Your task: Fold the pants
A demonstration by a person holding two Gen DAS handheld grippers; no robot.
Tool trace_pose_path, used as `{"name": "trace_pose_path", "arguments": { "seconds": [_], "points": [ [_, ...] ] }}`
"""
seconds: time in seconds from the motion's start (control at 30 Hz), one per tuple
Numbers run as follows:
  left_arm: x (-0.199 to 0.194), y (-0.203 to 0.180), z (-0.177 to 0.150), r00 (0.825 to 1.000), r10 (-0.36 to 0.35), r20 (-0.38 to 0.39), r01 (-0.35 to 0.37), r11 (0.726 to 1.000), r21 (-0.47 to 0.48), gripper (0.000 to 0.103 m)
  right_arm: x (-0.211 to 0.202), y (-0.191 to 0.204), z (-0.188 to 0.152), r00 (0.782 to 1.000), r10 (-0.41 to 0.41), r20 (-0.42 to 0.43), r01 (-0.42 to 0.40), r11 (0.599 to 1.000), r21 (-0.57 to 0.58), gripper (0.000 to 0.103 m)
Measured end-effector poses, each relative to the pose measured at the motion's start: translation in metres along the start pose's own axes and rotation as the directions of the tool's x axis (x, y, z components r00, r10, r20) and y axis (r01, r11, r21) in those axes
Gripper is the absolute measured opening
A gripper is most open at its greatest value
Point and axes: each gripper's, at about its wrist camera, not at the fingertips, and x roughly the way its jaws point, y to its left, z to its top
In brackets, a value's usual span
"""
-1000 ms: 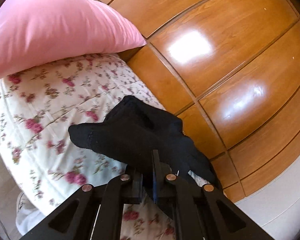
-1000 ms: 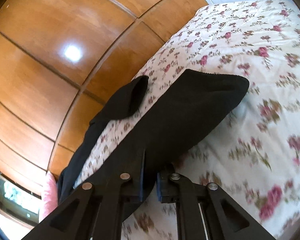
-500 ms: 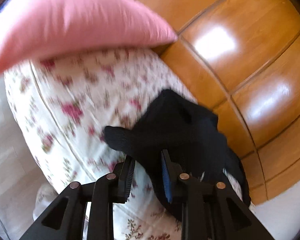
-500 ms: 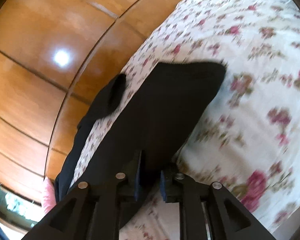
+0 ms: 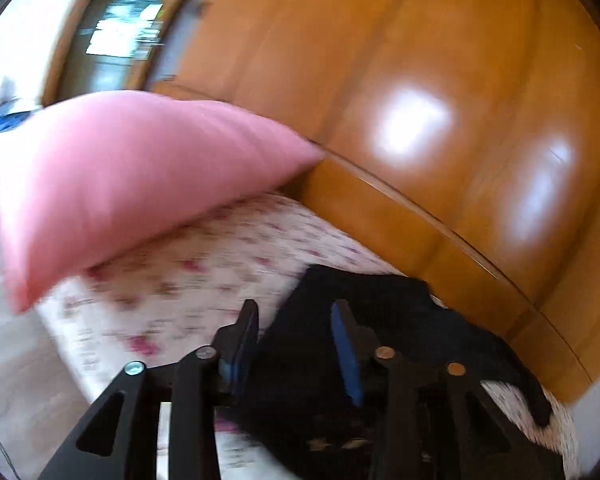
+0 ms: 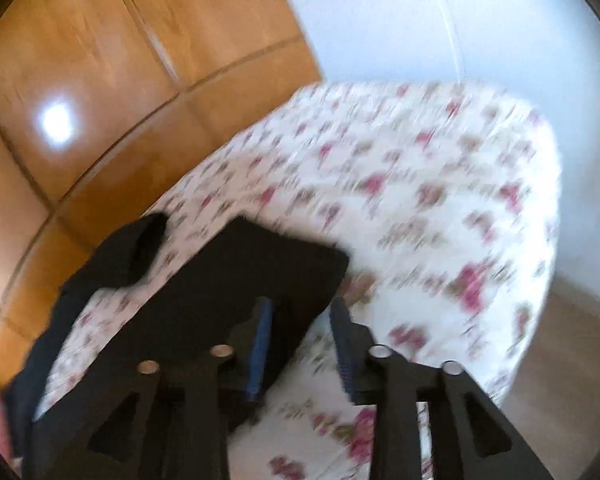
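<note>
Black pants (image 5: 364, 320) lie on a floral bed sheet (image 5: 188, 272) beside a wooden wall. In the left wrist view my left gripper (image 5: 296, 320) hangs over their near edge. Its jaws are opening and the blue pads stand apart, clear of the cloth below. In the right wrist view the pants (image 6: 220, 280) stretch from a flat end at the middle to a bunched part (image 6: 112, 256) by the wall. My right gripper (image 6: 300, 316) is above the flat end's right edge. Its jaws are opening too, and cloth shows between them without being pressed. Both views are blurred.
A pink pillow (image 5: 140, 184) rests at the head of the bed. Glossy wooden panels (image 5: 420, 100) run along the bed's far side. A white wall (image 6: 420, 20) stands past the foot of the bed (image 6: 440, 200), and pale floor (image 6: 560, 380) shows around the mattress edge.
Both grippers have let go of the black pants and their jaws have spread. Both have lifted and tilted up, so more wall, pillow and bed show.
</note>
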Motion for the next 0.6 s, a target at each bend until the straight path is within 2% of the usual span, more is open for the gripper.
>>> {"name": "trace_pose_path", "arguments": {
  "seconds": [0.03, 0.07, 0.1, 0.13, 0.2, 0.23, 0.37, 0.43, 0.47, 0.53, 0.6],
  "points": [
    [0.012, -0.016, -0.001, 0.999, -0.042, -0.032, 0.043, 0.999, 0.025, 0.040, -0.006, 0.009, 0.005, 0.999, 0.005, 0.043, -0.004, 1.000, -0.028, 0.051],
    [0.024, -0.033, -0.003, 0.994, -0.083, -0.064, 0.086, 0.995, 0.047, 0.042, -0.008, 0.015, 0.009, 0.998, 0.028, 0.061, -0.025, 0.998, -0.053, 0.059],
    [0.035, -0.048, -0.006, 0.987, -0.116, -0.109, 0.124, 0.990, 0.071, 0.048, -0.008, 0.030, 0.014, 0.994, 0.084, 0.064, -0.076, 0.991, -0.107, 0.068],
    [0.054, -0.068, -0.012, 0.973, -0.147, -0.177, 0.165, 0.982, 0.094, 0.048, -0.005, 0.042, 0.018, 0.989, 0.138, 0.048, -0.129, 0.980, -0.149, 0.071],
    [0.083, -0.103, -0.024, 0.950, -0.195, -0.243, 0.227, 0.968, 0.109, 0.048, 0.010, 0.075, 0.022, 0.970, 0.238, -0.046, -0.242, 0.942, -0.232, 0.072],
    [0.098, -0.119, -0.032, 0.933, -0.217, -0.287, 0.260, 0.958, 0.123, 0.048, 0.024, 0.096, 0.021, 0.959, 0.256, -0.125, -0.282, 0.915, -0.288, 0.072],
    [0.151, -0.164, -0.063, 0.873, -0.247, -0.421, 0.316, 0.943, 0.102, 0.048, 0.060, 0.142, 0.012, 0.932, 0.275, -0.235, -0.347, 0.862, -0.369, 0.070],
    [0.162, -0.174, -0.077, 0.879, -0.227, -0.420, 0.309, 0.941, 0.139, 0.048, 0.080, 0.167, 0.009, 0.945, 0.208, -0.252, -0.306, 0.834, -0.458, 0.070],
    [0.173, -0.177, -0.088, 0.876, -0.209, -0.434, 0.306, 0.937, 0.166, 0.048, 0.087, 0.176, 0.010, 0.949, 0.186, -0.255, -0.292, 0.825, -0.483, 0.070],
    [0.184, -0.173, -0.096, 0.852, -0.206, -0.481, 0.310, 0.940, 0.146, 0.048, 0.104, 0.192, 0.009, 0.939, 0.177, -0.295, -0.312, 0.802, -0.510, 0.070],
    [0.183, -0.158, -0.092, 0.842, -0.277, -0.463, 0.344, 0.937, 0.065, 0.048, 0.119, 0.202, 0.008, 0.937, 0.168, -0.306, -0.316, 0.780, -0.539, 0.070]
  ]
}}
